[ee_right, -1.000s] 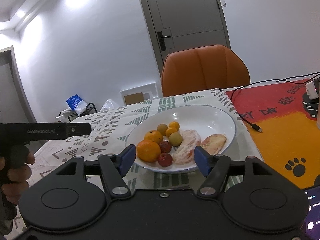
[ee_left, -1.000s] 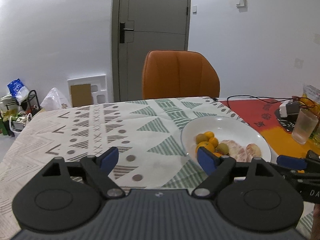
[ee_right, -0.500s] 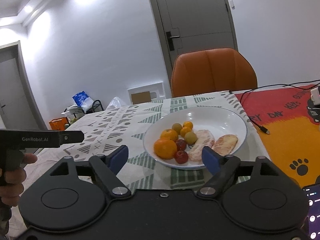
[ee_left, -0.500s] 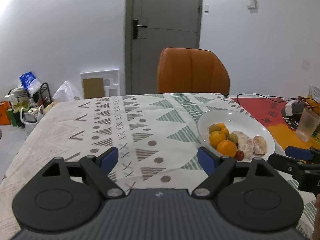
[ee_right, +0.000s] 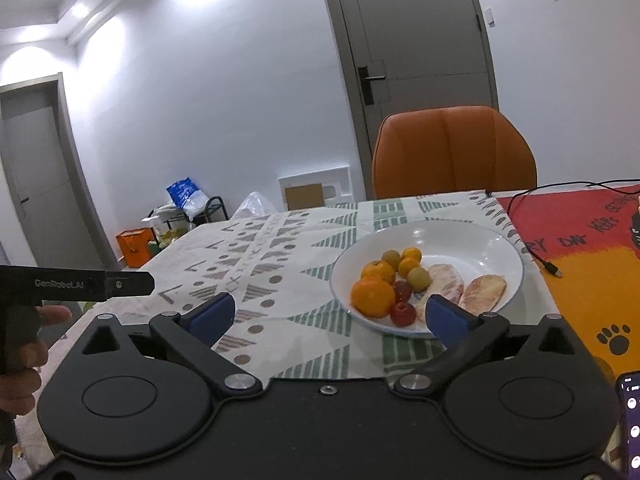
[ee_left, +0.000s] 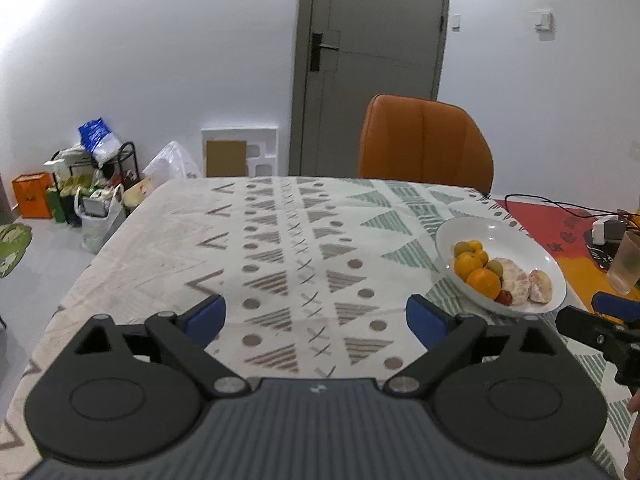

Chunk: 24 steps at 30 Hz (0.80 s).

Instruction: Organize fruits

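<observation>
Above a patterned tablecloth (ee_left: 280, 248), both grippers stand wide apart with nothing between the blue pads, their jaws having just been opening. Left gripper (ee_left: 316, 316) hovers over bare cloth; right gripper (ee_right: 330, 316) faces the white bowl (ee_right: 472, 240) holding oranges (ee_right: 373, 297), small fruits and 2 peeled citrus pieces (ee_right: 482, 293).

Both grippers are matte black with round pivot housings, silver screws and blue fingertip pads (ee_left: 208, 316) (left gripper (ee_right: 92, 283) marked "GenRobot.AI").
</observation>
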### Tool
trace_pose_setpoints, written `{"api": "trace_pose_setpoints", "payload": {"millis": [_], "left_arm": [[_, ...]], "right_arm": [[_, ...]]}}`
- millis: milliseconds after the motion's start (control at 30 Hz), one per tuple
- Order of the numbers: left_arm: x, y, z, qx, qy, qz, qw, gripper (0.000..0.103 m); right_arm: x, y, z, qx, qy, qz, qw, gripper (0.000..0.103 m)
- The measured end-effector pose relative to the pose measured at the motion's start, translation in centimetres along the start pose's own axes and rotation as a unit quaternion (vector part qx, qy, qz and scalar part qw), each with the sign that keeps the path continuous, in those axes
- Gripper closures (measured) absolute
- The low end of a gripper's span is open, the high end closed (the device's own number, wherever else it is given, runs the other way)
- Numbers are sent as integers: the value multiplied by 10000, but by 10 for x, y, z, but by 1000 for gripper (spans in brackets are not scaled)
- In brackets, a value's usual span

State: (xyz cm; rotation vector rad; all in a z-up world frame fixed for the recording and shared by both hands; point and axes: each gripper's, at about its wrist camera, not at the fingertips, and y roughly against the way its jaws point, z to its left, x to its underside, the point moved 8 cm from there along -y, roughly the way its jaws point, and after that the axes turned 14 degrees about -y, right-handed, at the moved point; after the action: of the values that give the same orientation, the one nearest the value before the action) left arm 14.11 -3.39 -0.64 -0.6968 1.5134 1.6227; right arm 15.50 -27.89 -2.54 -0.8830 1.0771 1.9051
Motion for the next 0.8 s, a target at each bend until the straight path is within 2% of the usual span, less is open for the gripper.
{"api": "trace_pose_setpoints", "payload": {"millis": [233,500,800], "left_arm": [[17,18,14,-110,73,161,9998,7],[32,37,26,-282,130,213,9993,7],[43,61,26,-196,21,86,9998,6]], "right_arm": [[8,4,6,-8,-6,190,9998,0],[14,10,24,-203,78,280,9994,0],[28,27,36,-253,286,361,9986,0]]}}
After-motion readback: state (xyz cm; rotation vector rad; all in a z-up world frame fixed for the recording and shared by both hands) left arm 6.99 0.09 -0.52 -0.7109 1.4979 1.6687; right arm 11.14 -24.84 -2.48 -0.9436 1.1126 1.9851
